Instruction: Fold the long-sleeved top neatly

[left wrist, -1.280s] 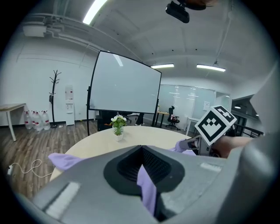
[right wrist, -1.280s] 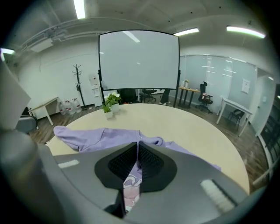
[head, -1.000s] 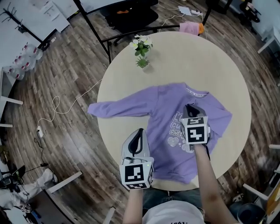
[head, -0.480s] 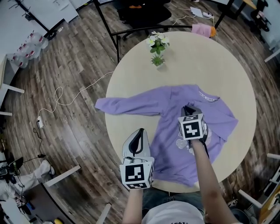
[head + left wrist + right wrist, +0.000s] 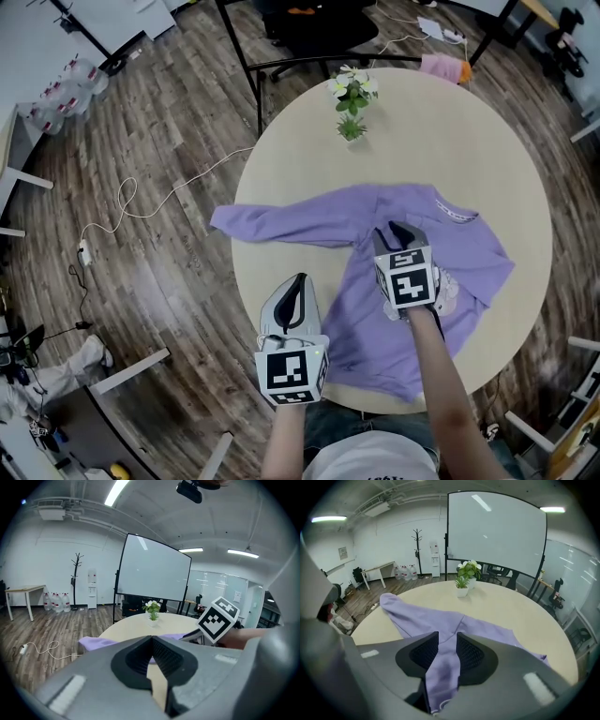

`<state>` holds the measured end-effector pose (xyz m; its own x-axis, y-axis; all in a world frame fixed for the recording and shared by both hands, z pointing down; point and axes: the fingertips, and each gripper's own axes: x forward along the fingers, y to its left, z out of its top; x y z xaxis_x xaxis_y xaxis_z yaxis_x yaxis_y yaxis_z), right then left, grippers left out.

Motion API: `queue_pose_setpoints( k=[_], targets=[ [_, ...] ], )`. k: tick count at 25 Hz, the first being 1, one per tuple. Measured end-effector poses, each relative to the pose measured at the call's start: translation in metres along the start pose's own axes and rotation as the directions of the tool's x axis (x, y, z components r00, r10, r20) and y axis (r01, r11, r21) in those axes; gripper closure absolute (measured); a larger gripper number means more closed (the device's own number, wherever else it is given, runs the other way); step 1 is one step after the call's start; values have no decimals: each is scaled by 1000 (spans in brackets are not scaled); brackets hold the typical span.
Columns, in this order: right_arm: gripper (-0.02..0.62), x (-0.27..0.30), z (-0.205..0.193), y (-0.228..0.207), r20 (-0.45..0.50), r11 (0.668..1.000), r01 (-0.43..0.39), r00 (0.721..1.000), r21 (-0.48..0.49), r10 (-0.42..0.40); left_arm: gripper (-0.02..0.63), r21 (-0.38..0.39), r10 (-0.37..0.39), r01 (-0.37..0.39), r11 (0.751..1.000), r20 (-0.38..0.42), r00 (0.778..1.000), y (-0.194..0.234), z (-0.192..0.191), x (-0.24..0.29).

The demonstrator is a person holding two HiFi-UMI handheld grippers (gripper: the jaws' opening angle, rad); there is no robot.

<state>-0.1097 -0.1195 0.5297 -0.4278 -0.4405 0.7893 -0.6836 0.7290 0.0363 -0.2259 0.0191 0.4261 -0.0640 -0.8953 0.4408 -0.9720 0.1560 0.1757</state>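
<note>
A purple long-sleeved top (image 5: pixel 361 323) lies front up on the round table (image 5: pixel 422 131), with one sleeve (image 5: pixel 267 225) stretched out to the left. My right gripper (image 5: pixel 394 231) points down over the chest of the top. Its jaws have just been opening and now stand apart. In the right gripper view a ridge of the top (image 5: pixel 440 620) shows in the gap of the right gripper (image 5: pixel 447 637), and the pads do not press on it. My left gripper (image 5: pixel 298 283) hovers shut by the top's left hem. The left gripper (image 5: pixel 152 638) holds nothing.
A small potted plant (image 5: pixel 352 94) stands at the table's far side, and a pink and orange item (image 5: pixel 441 66) lies at the far rim. A dark chair (image 5: pixel 319 23) stands beyond the table. A white cable (image 5: pixel 141 202) trails on the wooden floor to the left.
My right gripper has slid left across the top, from near the collar toward the chest's middle, and its jaws have parted. The left gripper has shifted only slightly.
</note>
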Motion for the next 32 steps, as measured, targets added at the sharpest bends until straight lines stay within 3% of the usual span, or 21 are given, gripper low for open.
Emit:
queue_pose_setpoints(
  k=[7,12,22,32],
  targets=[
    [436,1,59,37,92,997,-61,994,-47,65,606,-12,27,-27,1000,15,1000,16,5,-11],
    [419,18,83,83,105,986,-135,984,-93,144,606,-22,69,-68,997,19,997,37,6,-22],
    [410,65,67,143,36,975,-206,977,-84,210,606,-53,131,-131,990,-11,991,70,-12,-34],
    [397,103,44,156,-59,984,-165,985,-68,161,606,-67,144,-145,987,-32,989,84,-23,-38]
  ],
)
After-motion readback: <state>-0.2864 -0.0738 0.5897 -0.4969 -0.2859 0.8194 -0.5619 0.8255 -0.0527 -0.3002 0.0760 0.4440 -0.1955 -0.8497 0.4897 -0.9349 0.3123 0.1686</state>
